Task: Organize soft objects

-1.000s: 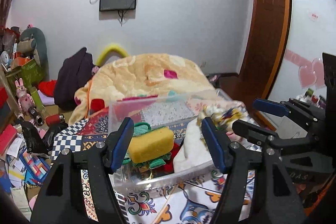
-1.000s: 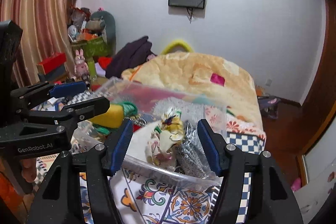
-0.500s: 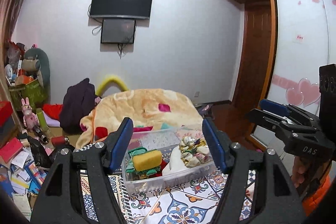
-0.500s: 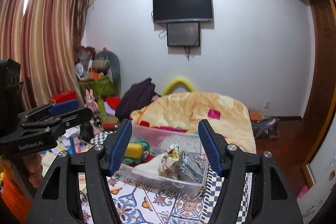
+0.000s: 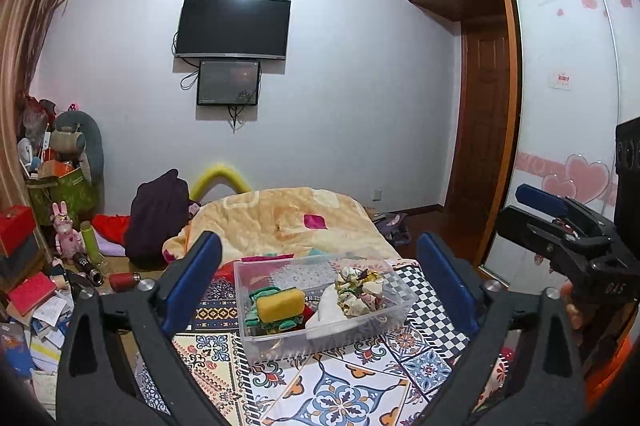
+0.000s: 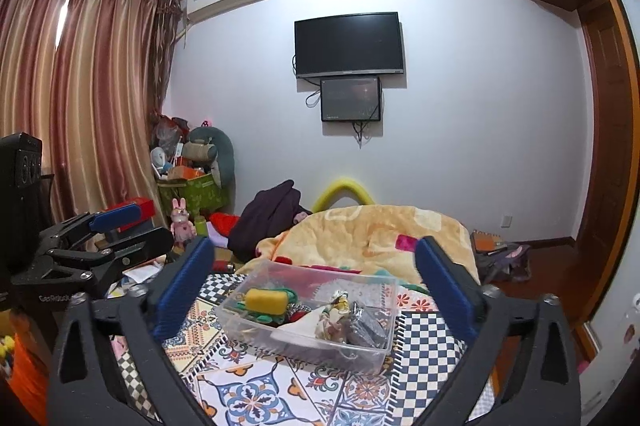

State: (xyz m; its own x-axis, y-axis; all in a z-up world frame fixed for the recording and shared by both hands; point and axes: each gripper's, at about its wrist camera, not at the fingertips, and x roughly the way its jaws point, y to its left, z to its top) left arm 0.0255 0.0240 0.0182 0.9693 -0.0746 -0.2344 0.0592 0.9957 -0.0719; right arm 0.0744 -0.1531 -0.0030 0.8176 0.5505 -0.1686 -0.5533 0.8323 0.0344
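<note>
Both fingers (image 5: pixel 192 278) spread, clear bin (image 5: pixel 320 336) well beyond.

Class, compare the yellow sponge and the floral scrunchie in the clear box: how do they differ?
The yellow sponge is a plain, smooth block; the floral scrunchie is patterned, ruffled fabric. The sponge rests on green cloth at the box's left; the scrunchie tops white cloth at its right. Both lie inside the clear box.

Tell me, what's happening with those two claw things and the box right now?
Left gripper open, empty. Right gripper open, empty. Clear bin holds yellow sponge. Nothing blocking.
</note>
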